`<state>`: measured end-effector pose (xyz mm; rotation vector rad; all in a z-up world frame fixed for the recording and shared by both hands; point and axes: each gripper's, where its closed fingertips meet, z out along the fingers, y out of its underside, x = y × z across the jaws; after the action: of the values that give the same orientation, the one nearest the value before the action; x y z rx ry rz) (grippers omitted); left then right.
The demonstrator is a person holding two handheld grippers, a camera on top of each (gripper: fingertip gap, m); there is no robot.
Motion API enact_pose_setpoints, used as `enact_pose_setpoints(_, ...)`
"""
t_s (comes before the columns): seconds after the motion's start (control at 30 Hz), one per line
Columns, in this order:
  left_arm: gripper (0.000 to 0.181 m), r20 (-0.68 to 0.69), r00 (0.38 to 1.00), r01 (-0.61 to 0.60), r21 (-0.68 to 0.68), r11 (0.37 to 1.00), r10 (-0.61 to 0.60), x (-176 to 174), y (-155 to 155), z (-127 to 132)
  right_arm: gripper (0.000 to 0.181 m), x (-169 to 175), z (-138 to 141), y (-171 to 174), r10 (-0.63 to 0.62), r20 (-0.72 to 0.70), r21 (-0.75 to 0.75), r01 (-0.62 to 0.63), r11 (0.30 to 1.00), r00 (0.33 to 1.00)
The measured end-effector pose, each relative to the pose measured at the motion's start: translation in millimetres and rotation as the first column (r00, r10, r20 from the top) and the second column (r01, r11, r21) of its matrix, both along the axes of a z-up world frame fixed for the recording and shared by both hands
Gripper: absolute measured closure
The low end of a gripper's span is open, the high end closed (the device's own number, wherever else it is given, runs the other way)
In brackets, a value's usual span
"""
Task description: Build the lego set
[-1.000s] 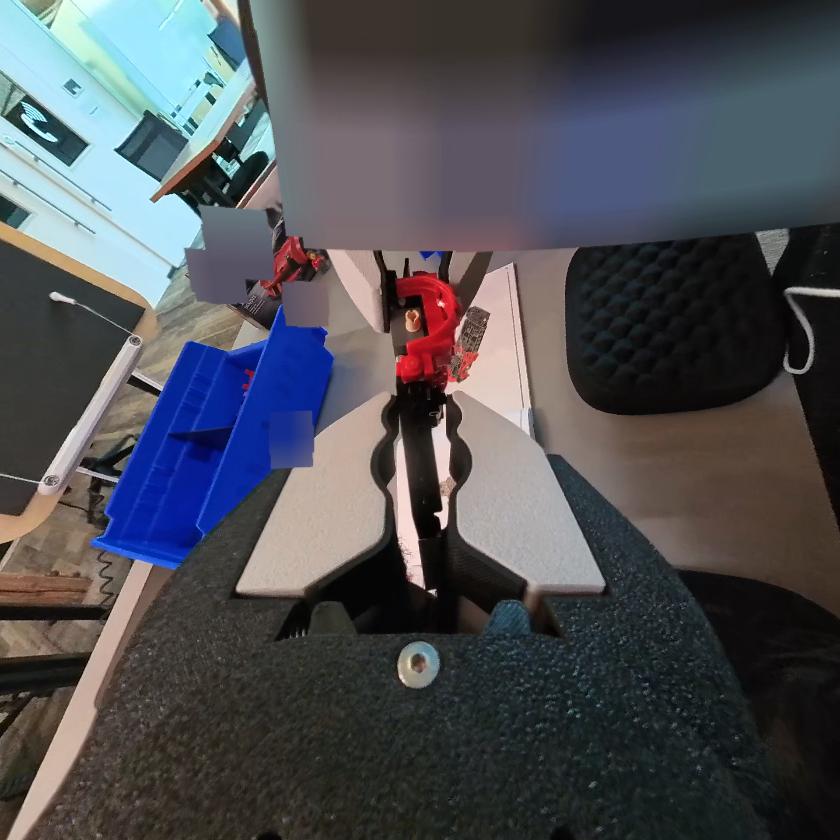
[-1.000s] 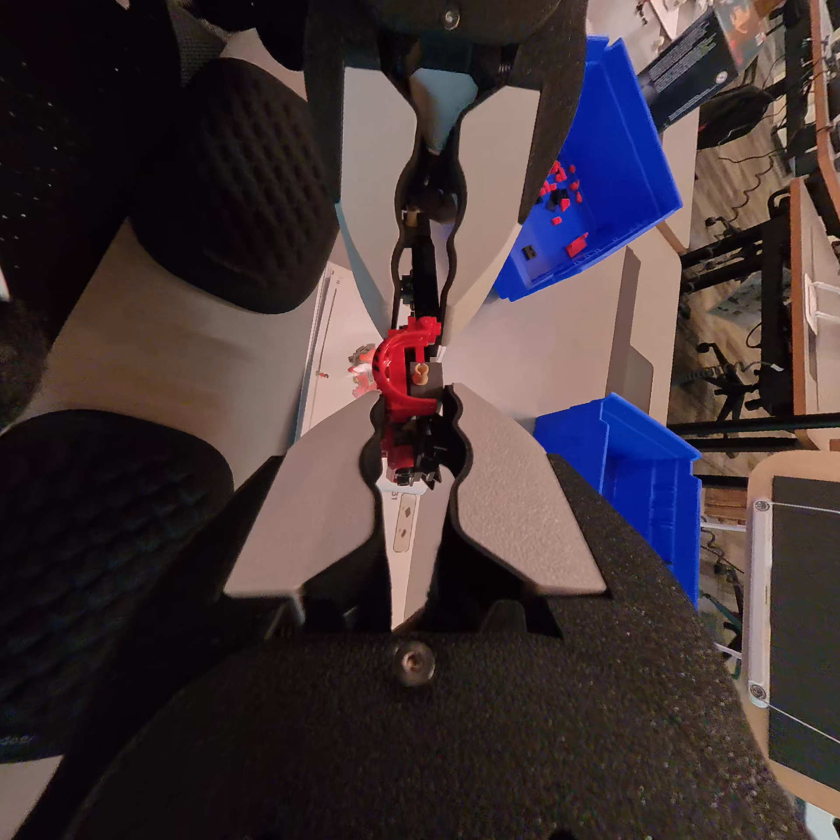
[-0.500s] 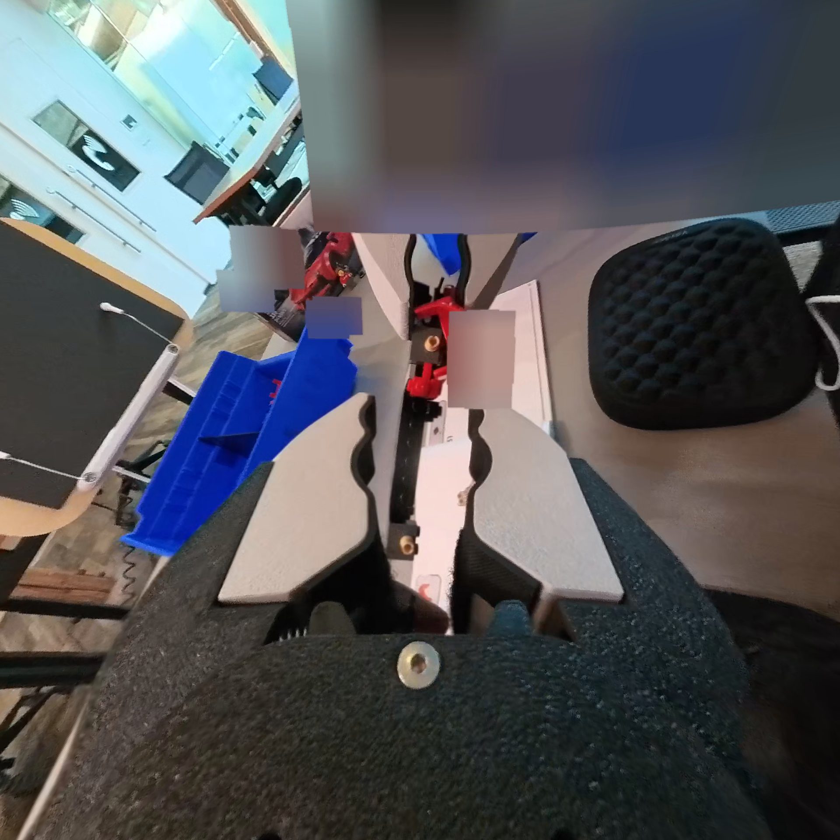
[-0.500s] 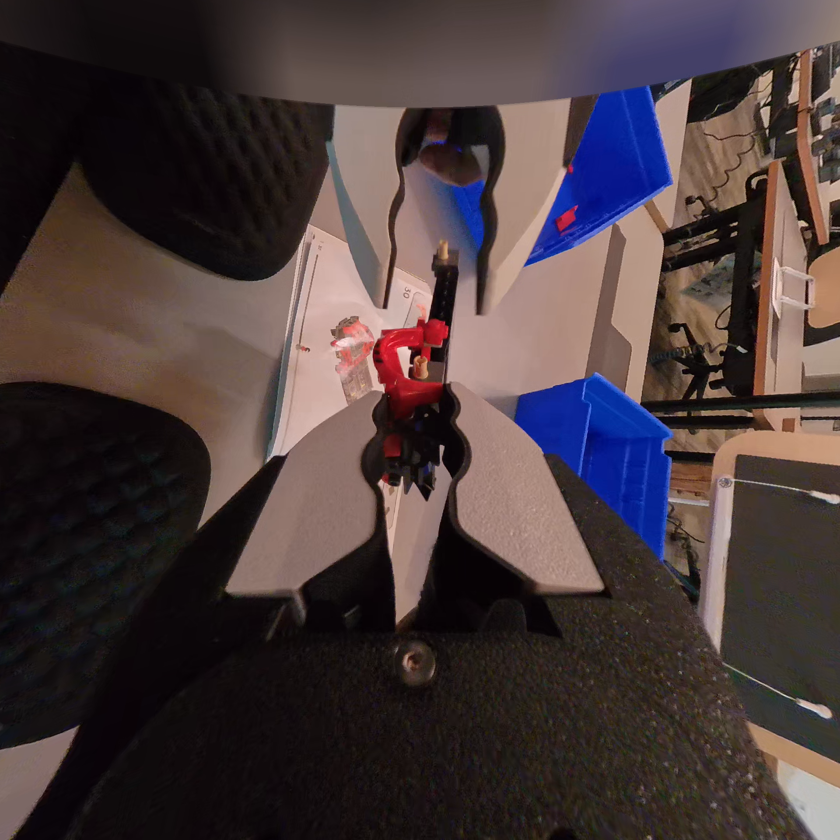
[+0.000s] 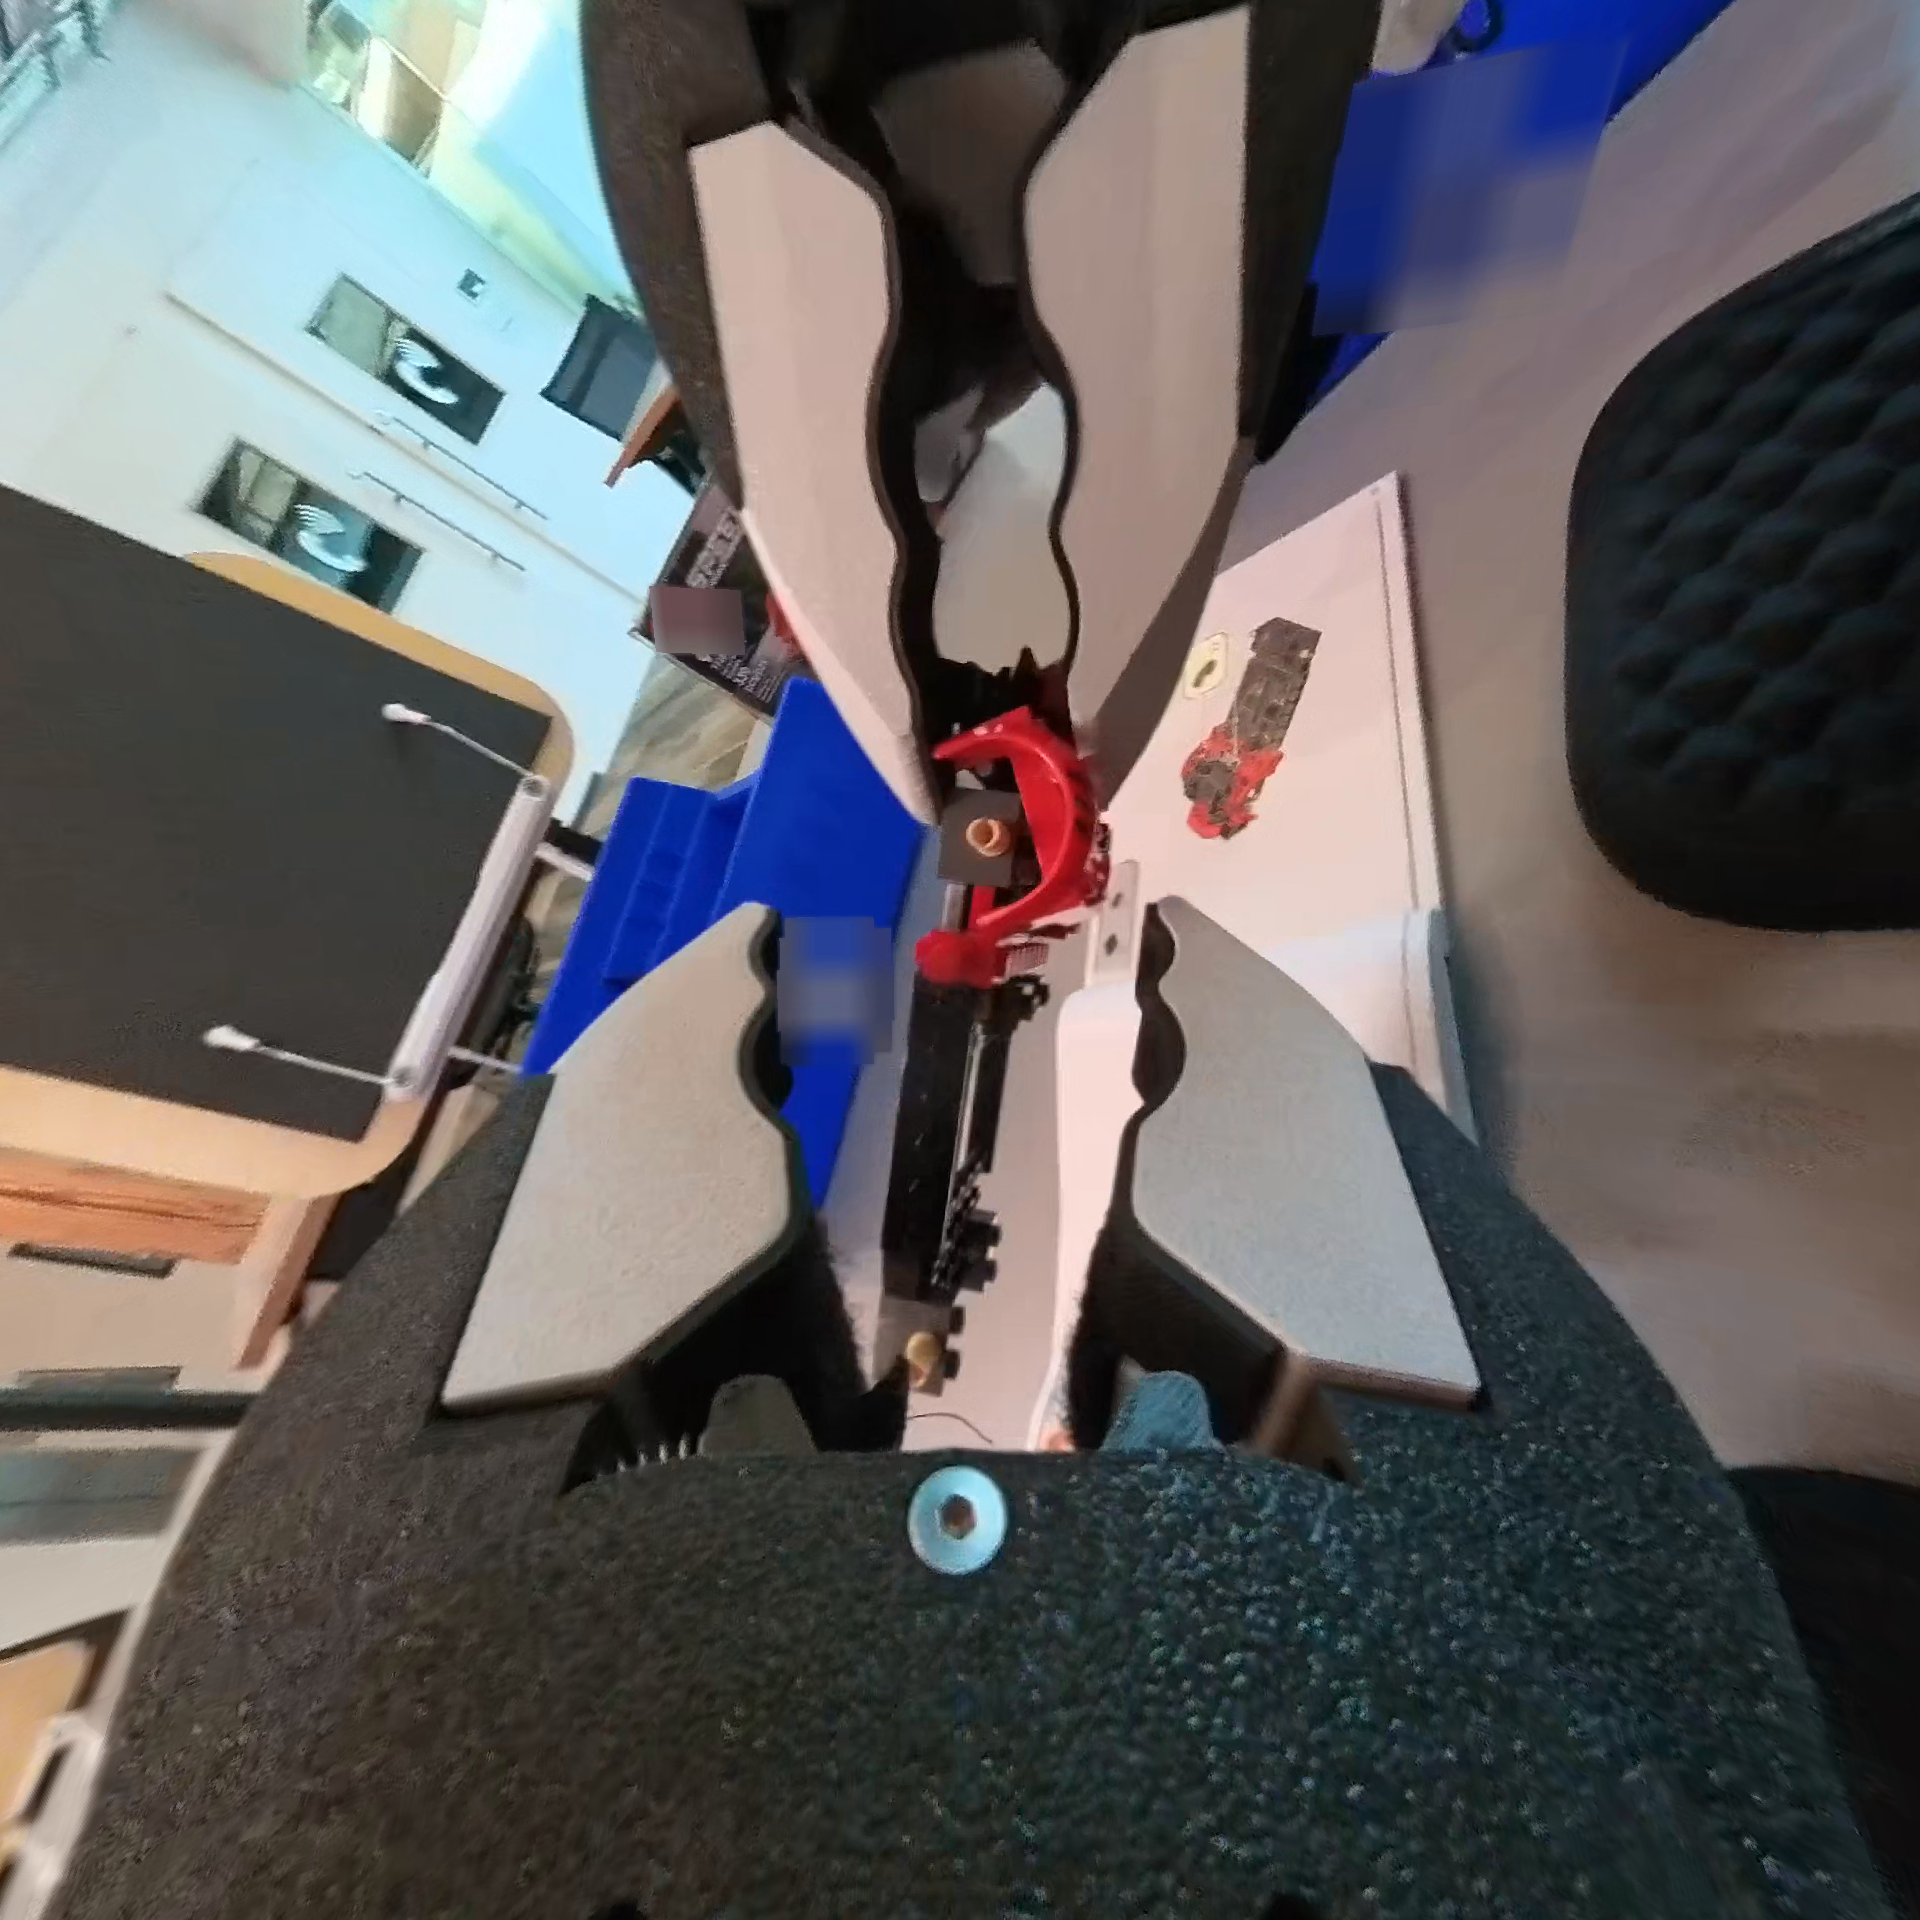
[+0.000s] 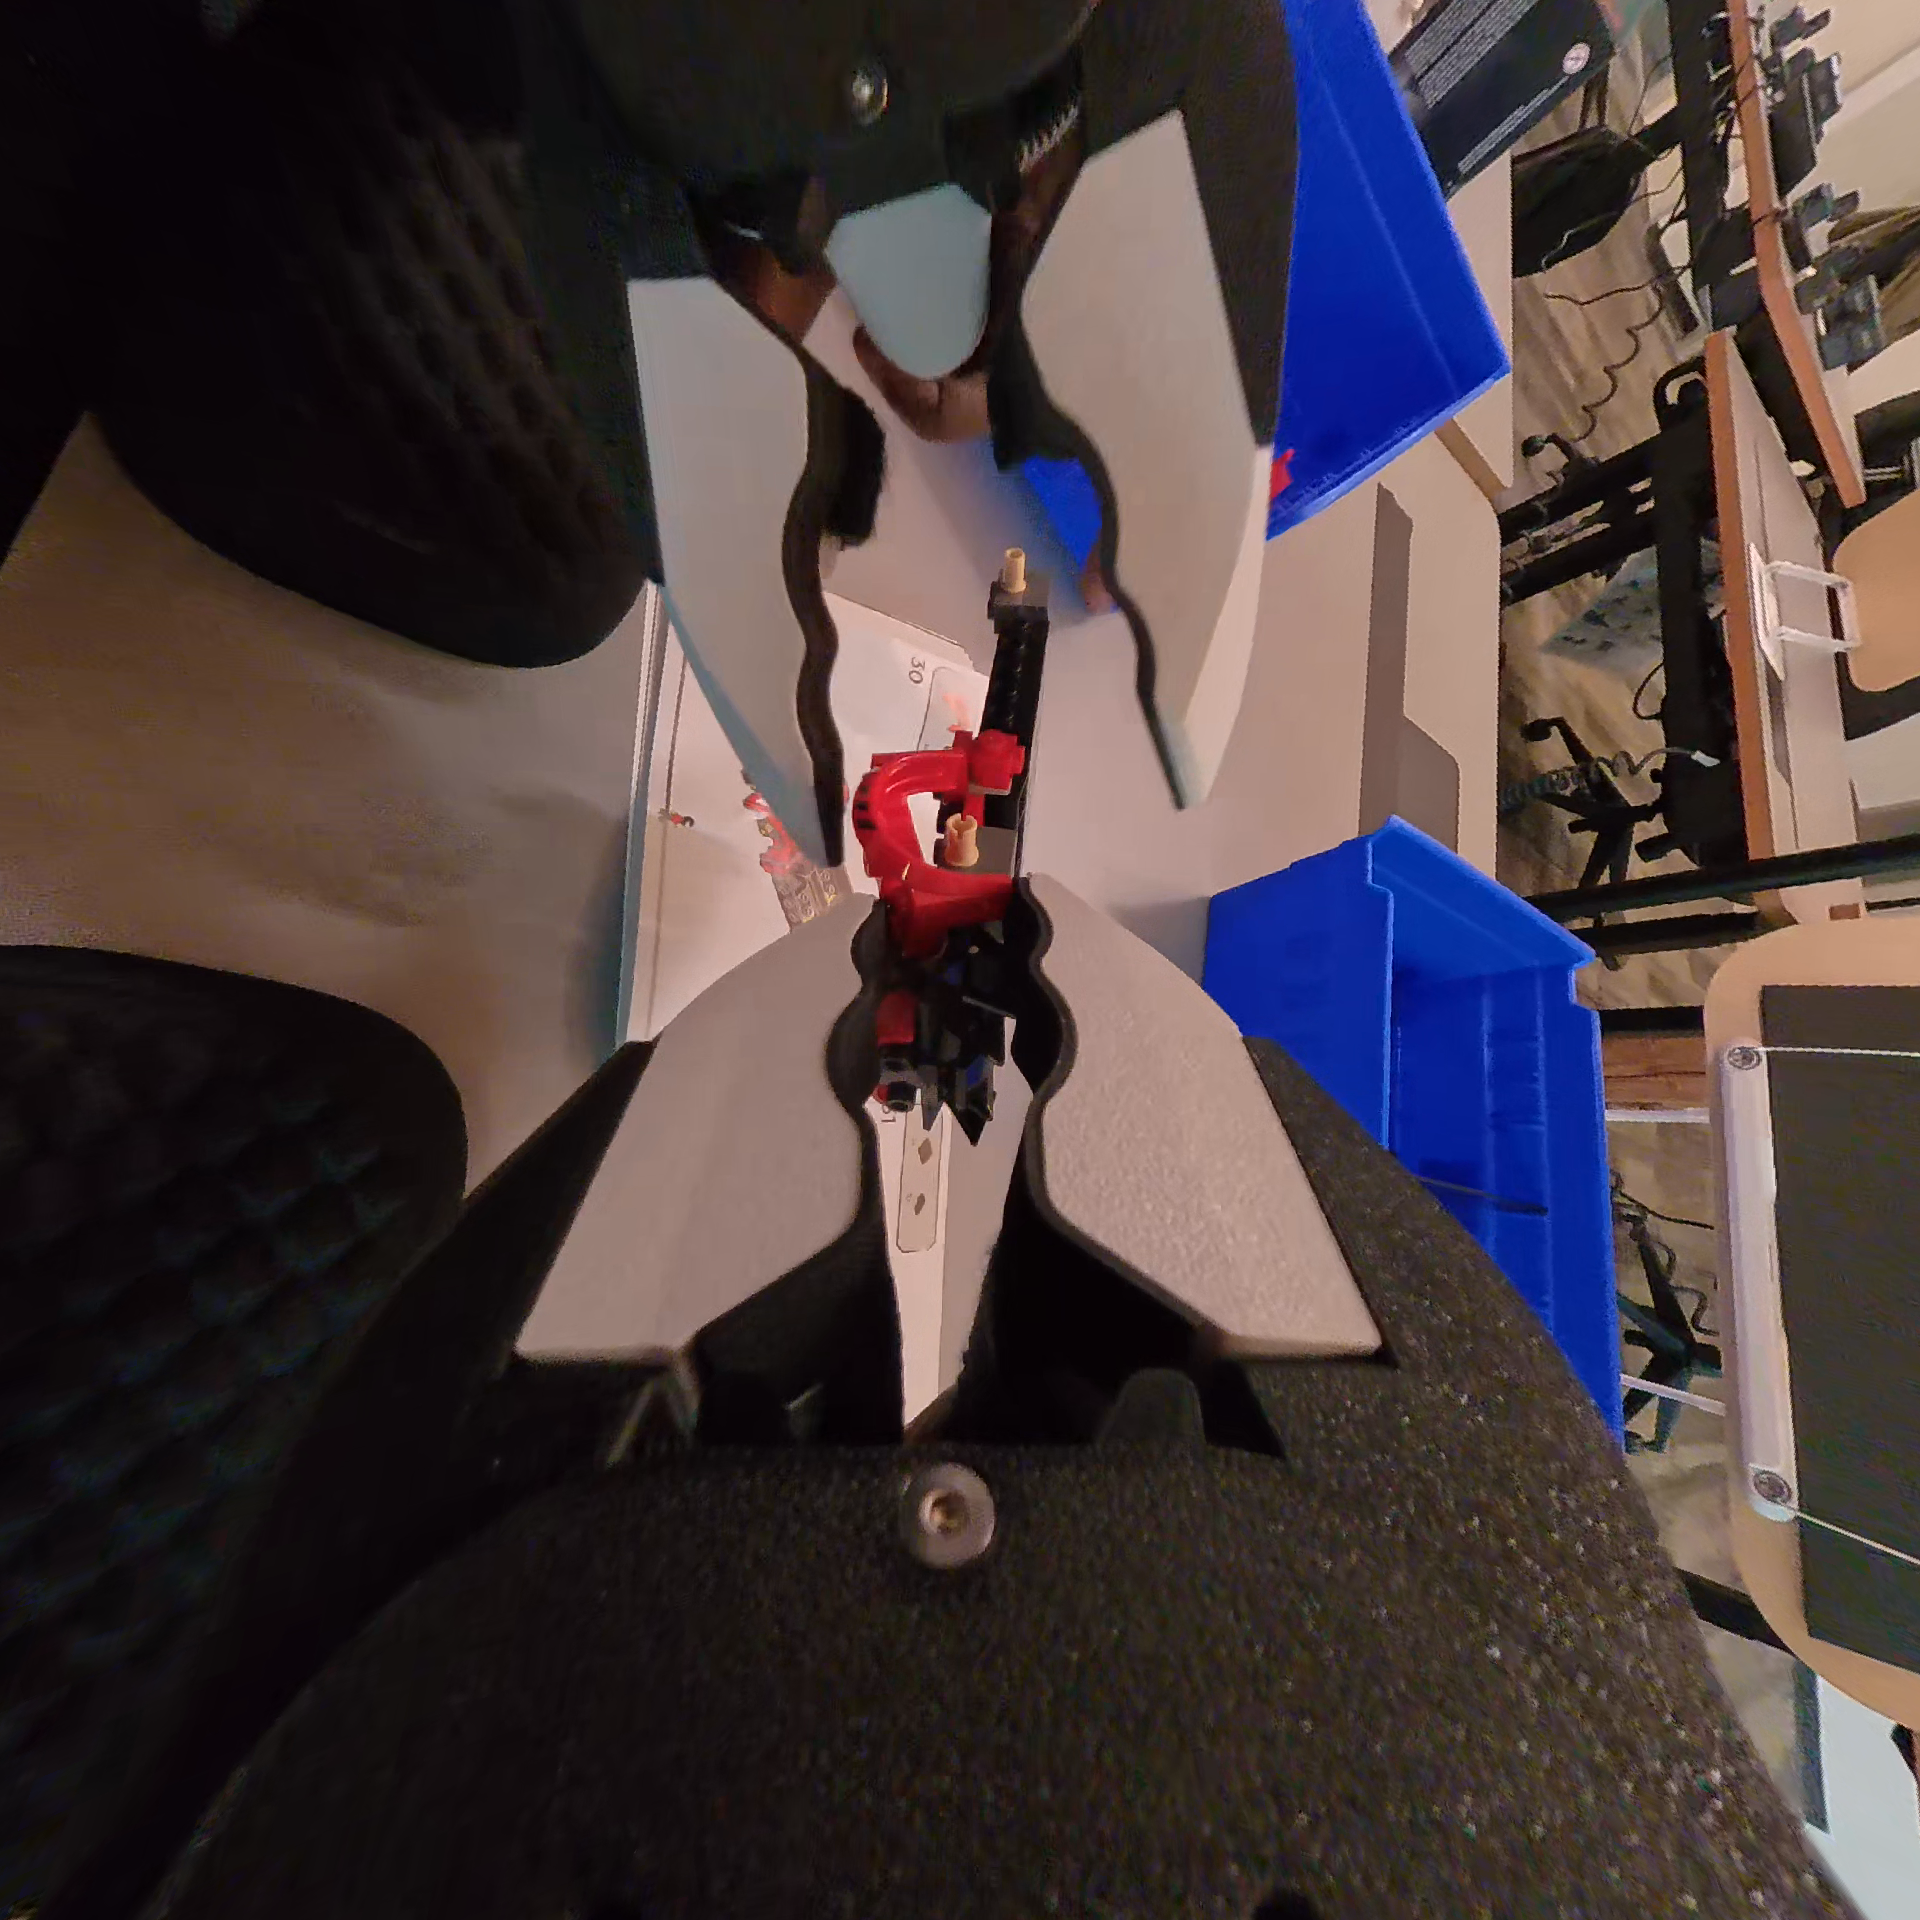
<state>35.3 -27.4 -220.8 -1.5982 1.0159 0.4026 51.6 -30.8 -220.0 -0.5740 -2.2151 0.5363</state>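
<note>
My right gripper (image 6: pixel 945 935) is clamped on the red-and-black end of the lego assembly (image 6: pixel 940 883), holding it up above the open instruction booklet (image 6: pixel 717 790) on the table (image 6: pixel 312 748). My left gripper (image 5: pixel 961 925) faces it with its jaws spread wide — the assembly's long black beam (image 5: pixel 940 1122) runs down the gap between them, and neither pad looks to be touching it. A blue bin (image 6: pixel 1455 1039) sits just off to the side.
</note>
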Motion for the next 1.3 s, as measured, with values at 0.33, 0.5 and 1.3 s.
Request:
enact_pose_setpoints(0.33, 0.151, 0.003, 0.995, 0.103, -0.153, 0.983, -0.104, 11, -5, -19, 0.16, 3, -7, -6, 0.033, 0.021, -0.006, -0.033, 0.999, 0.999)
enact_pose_setpoints(0.5, 0.158, 0.079, 0.989, 0.138, -0.185, 0.973, -0.125, 14, -8, -21, 0.158, 4, -7, -8, 0.032, -0.004, -0.005, -0.032, 0.999, 0.999)
enact_pose_setpoints(1.3, 0.16, 0.027, 0.988, 0.153, -0.208, 0.966, -0.15, 24, -14, -15, 0.157, 9, -3, -18, 0.089, -0.023, 0.087, -0.086, 0.992, 0.996)
